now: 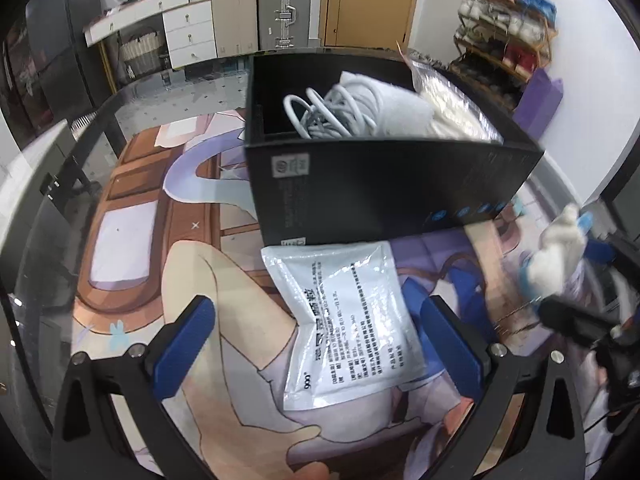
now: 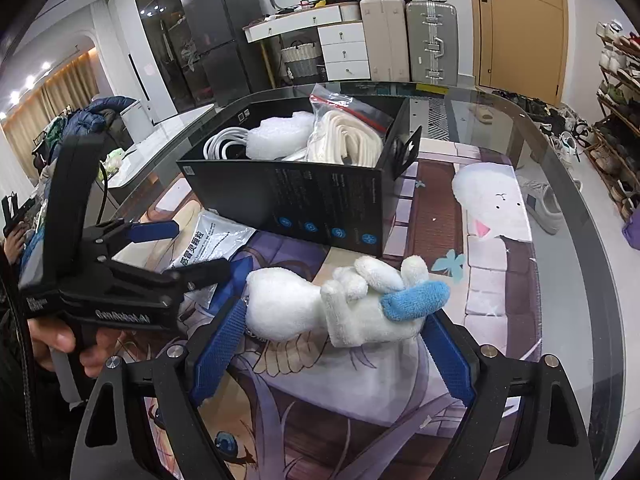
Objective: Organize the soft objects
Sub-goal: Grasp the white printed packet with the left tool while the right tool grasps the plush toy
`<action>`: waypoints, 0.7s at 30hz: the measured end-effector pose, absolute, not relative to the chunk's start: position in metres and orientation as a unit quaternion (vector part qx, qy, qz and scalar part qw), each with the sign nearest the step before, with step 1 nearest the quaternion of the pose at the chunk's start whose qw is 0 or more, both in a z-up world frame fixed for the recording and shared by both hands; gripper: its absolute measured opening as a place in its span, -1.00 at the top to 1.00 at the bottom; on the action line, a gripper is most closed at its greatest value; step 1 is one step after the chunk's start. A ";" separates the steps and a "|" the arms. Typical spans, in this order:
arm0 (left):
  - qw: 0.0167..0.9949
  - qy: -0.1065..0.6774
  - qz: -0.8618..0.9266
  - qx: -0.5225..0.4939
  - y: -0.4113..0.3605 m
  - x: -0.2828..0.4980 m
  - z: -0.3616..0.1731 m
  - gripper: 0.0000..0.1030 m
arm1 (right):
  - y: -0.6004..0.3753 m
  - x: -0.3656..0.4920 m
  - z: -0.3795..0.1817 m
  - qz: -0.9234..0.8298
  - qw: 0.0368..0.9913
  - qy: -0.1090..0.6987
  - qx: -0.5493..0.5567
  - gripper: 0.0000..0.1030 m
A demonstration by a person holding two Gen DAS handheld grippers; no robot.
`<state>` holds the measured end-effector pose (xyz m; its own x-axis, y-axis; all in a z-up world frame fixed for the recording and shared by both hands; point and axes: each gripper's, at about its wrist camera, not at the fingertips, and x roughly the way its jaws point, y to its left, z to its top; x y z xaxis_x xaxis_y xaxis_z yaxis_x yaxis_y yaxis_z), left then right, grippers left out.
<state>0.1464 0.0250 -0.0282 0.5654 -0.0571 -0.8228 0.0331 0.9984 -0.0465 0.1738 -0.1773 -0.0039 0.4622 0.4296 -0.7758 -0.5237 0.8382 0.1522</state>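
A white plush toy with a blue part [image 2: 340, 308] lies on the printed mat between the fingers of my open right gripper [image 2: 336, 340]; it also shows blurred in the left wrist view [image 1: 560, 256]. A white printed pouch [image 1: 348, 320] lies flat on the mat between the fingers of my open left gripper [image 1: 324, 340], in front of the black box [image 1: 380, 192]. The box [image 2: 312, 200] holds a white cable coil [image 1: 332, 116], a bubble-wrap bundle [image 2: 276, 136] and a clear bag of white cloth [image 2: 348, 136]. My left gripper [image 2: 192, 252] straddles the pouch [image 2: 212, 240].
The printed mat [image 2: 496, 240] covers a glass table [image 2: 568, 184]. Suitcases [image 2: 408, 40], white drawers [image 2: 344, 52] and a shoe rack [image 2: 616, 112] stand beyond the table. A person's hand [image 2: 64, 340] holds the left gripper handle.
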 end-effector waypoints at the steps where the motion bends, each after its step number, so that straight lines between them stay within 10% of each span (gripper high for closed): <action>1: 0.885 0.465 -0.017 0.000 0.022 0.146 -0.030 -1.00 | -0.177 0.174 -0.003 0.279 0.854 0.436 -0.053 -0.72; 9: 0.887 0.462 -0.018 -0.001 0.029 0.140 -0.030 -0.94 | -0.175 0.173 -0.004 0.286 0.852 0.436 -0.054 -0.72; 15: 0.897 0.439 -0.045 0.012 0.027 0.124 -0.024 -0.16 | -0.173 0.174 -0.004 0.287 0.852 0.434 -0.055 -0.72; 21: 0.904 0.424 -0.056 0.015 0.028 0.114 -0.019 0.18 | -0.172 0.172 -0.002 0.287 0.853 0.432 -0.056 -0.72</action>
<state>0.1137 0.0281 -0.0194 0.6335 -0.0880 -0.7687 0.1138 0.9933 -0.0199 0.1718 -0.1720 -0.0020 0.4622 0.4406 -0.7695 -0.5376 0.8294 0.1520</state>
